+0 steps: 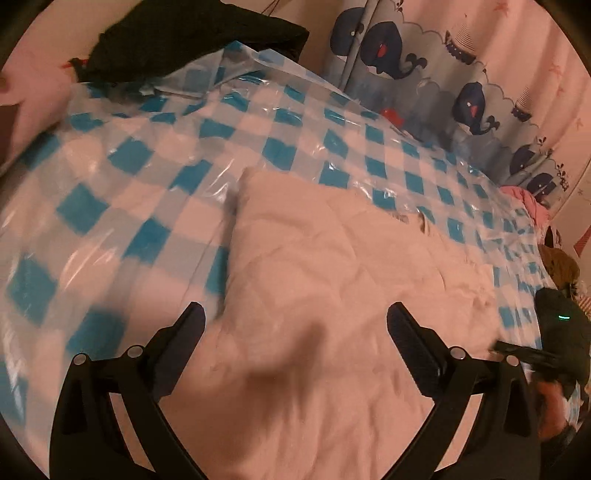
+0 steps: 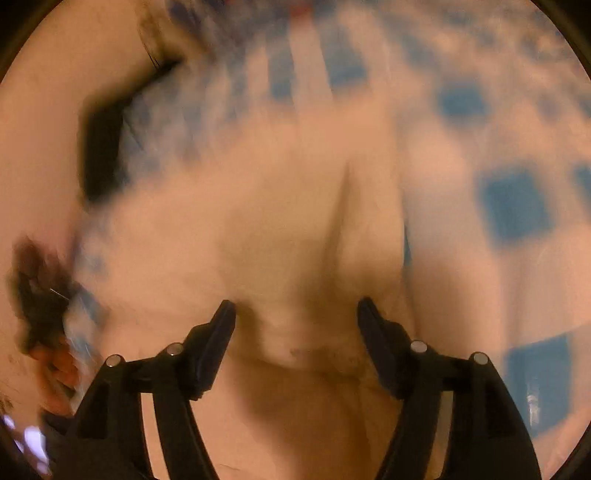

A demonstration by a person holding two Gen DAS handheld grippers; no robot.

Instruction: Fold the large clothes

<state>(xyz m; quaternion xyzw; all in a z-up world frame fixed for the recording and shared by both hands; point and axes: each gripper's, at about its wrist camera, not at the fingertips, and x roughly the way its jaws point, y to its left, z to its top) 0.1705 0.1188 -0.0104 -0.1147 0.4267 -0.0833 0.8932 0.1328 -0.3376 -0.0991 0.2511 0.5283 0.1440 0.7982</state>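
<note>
A large pale pink garment (image 1: 332,295) lies spread on a blue-and-white checked plastic sheet (image 1: 147,166), with one folded corner pointing towards the middle of the sheet. My left gripper (image 1: 295,317) hovers just over the garment, jaws wide open and nothing between them. In the blurred right wrist view, my right gripper (image 2: 295,310) is low over the same garment (image 2: 288,221). Its jaws stand apart with a raised fold of the cloth between them, and the pads do not visibly press on it. The right-hand unit with a green light (image 1: 561,321) shows at the right edge of the left wrist view.
A black garment (image 1: 192,33) lies at the far left end of the sheet. A whale-print curtain (image 1: 443,74) hangs along the far side. A pink cloth (image 1: 524,195) and a brown item (image 1: 561,266) sit at the right. A hand (image 2: 55,369) shows at the left edge.
</note>
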